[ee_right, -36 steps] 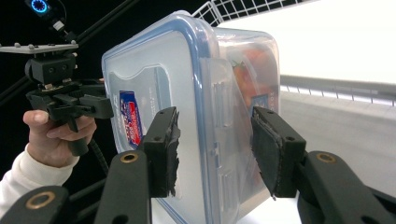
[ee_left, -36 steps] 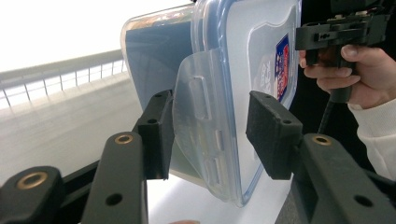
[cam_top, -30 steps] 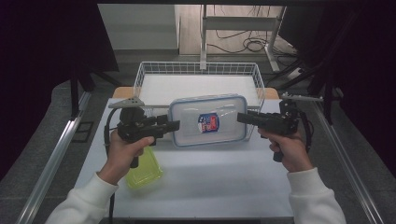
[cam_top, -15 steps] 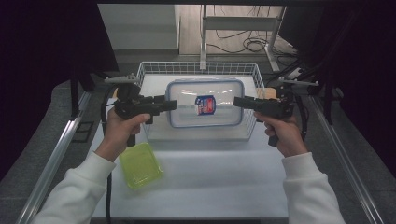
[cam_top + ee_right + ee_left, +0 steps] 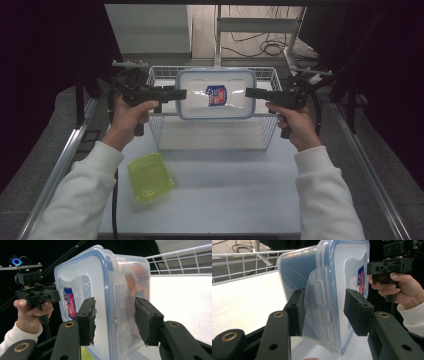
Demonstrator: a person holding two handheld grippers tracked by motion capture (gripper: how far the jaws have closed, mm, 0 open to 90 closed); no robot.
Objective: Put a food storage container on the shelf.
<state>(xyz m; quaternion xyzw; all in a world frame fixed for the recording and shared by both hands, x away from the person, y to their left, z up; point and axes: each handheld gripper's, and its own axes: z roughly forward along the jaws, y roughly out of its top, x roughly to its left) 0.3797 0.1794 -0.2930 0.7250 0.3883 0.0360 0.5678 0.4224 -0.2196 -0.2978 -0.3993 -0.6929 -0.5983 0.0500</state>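
Clear plastic, with a blue-rimmed lid and a red and blue label, makes up the food box (image 5: 216,94), which hangs in the air above the white wire basket (image 5: 159,134), carried between the two hands. The left tool (image 5: 181,93) grips the box's left end: in the left gripper view its black pads (image 5: 357,311) straddle the side clip, one against the lid and one against the box's underside. The right tool (image 5: 250,92) clamps the opposite end the same way, and in the right gripper view its pads (image 5: 88,320) press on the lid and the base. The box sits level between them. On the white desk (image 5: 230,200), near the left sleeve, lies a small yellow-green container (image 5: 150,176), well apart from the box.
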